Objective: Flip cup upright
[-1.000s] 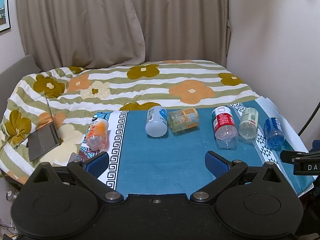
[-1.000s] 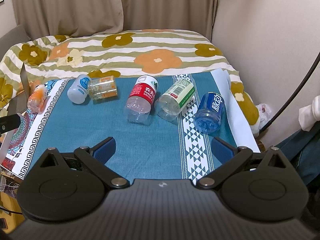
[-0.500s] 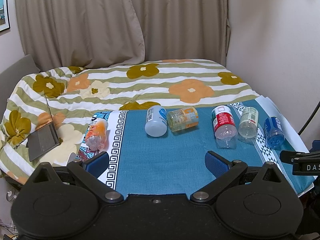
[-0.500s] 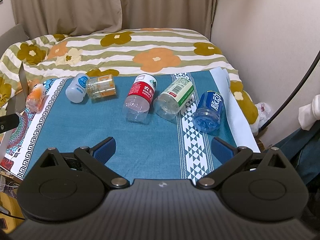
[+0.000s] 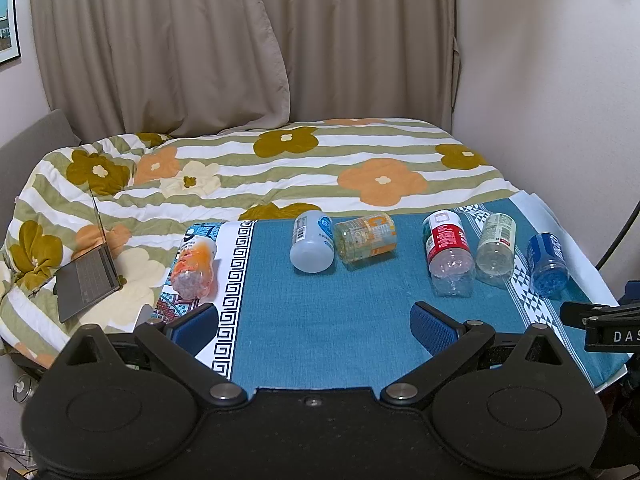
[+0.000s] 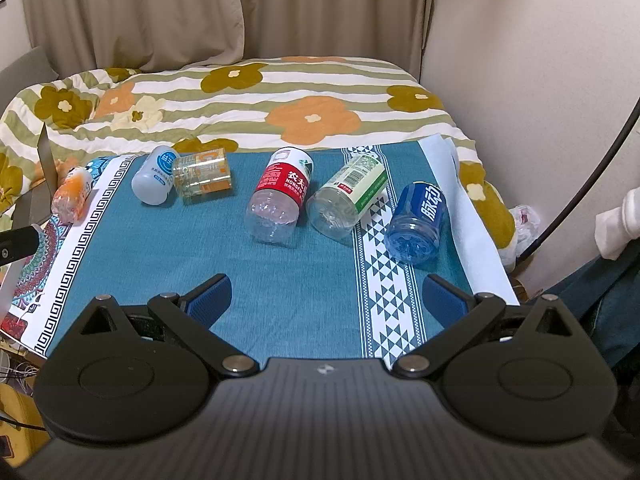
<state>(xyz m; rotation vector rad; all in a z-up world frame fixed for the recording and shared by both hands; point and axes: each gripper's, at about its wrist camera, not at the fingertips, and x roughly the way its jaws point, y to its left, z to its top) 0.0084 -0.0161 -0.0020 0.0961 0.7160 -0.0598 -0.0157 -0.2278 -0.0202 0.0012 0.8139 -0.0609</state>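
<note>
Several cut bottle cups lie on their sides in a row on the blue tablecloth: orange, pale blue, yellow-orange, red-labelled, green-labelled and dark blue. The right wrist view shows the same row: orange, pale blue, yellow-orange, red, green, dark blue. My left gripper is open and empty near the front edge. My right gripper is open and empty, in front of the red and green cups.
A flowered quilt covers the bed behind the table. An open laptop lies at left. A wall stands close on the right, with a black cable along it. The right gripper's body shows at the left view's right edge.
Both views have shifted slightly; the cups sit a little higher in the right wrist view. No cup has moved and both grippers stay open.
</note>
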